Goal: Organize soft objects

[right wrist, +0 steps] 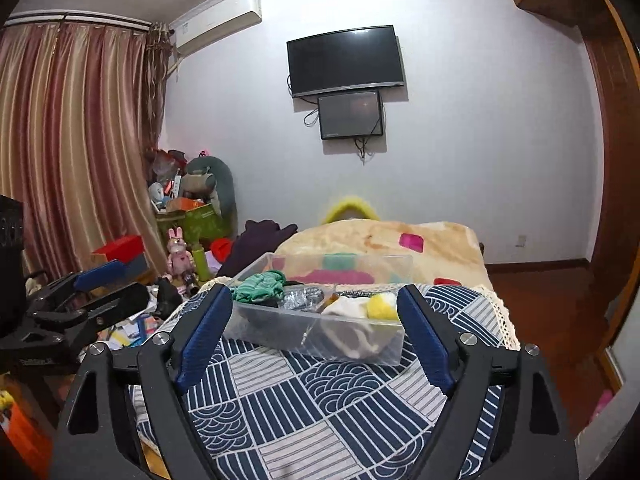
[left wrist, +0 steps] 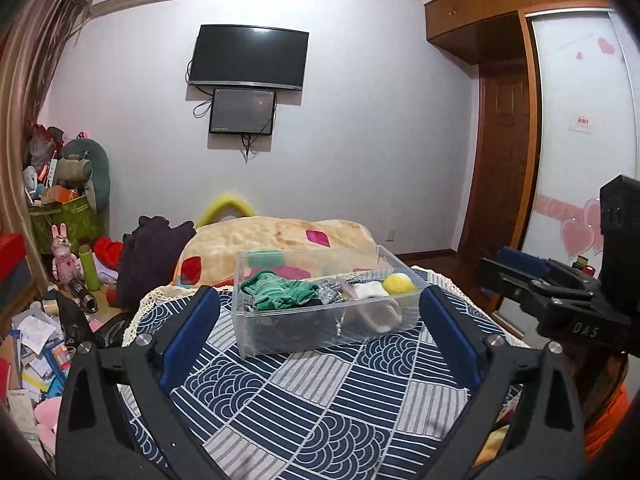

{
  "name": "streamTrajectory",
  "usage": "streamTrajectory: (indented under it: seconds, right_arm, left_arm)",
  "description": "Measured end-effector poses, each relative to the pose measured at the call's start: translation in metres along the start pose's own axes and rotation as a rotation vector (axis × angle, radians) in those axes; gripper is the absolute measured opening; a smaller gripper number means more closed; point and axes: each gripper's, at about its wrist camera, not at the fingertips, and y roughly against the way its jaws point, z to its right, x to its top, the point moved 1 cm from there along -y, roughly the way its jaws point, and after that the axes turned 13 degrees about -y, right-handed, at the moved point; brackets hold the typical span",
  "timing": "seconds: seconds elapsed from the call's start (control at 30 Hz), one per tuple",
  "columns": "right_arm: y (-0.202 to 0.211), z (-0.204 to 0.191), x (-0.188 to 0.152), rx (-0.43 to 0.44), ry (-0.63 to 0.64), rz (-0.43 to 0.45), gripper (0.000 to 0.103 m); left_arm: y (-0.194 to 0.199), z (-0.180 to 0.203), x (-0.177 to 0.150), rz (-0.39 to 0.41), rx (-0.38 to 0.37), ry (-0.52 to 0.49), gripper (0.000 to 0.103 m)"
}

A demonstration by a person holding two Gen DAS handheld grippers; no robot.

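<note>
In the left wrist view, the left gripper (left wrist: 320,322) has its fingers spread wide with nothing between them, low in the frame. The clear bin (left wrist: 320,312) sits at centre on the patterned cloth (left wrist: 304,400), holding a green cloth (left wrist: 280,290), a white sock (left wrist: 370,290) and a yellow ball (left wrist: 398,283). The right gripper (left wrist: 520,276) enters from the right edge.

In the right wrist view, the right gripper (right wrist: 316,334) is likewise agape and empty. A careless reach could nudge the light bin across the cloth, or the two grippers could collide.

"DAS" on right tool (left wrist: 516,268) body
</note>
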Motion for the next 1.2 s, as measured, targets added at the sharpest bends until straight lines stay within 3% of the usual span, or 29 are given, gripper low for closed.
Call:
streamTrajectory:
  seconds: [1.2]
  right_arm:
    - [0.012,-0.007,-0.005,0.032,0.012,0.006,0.083]
  left_arm:
    - [0.008,0.007,-0.003,0.022,0.002,0.007,0.102]
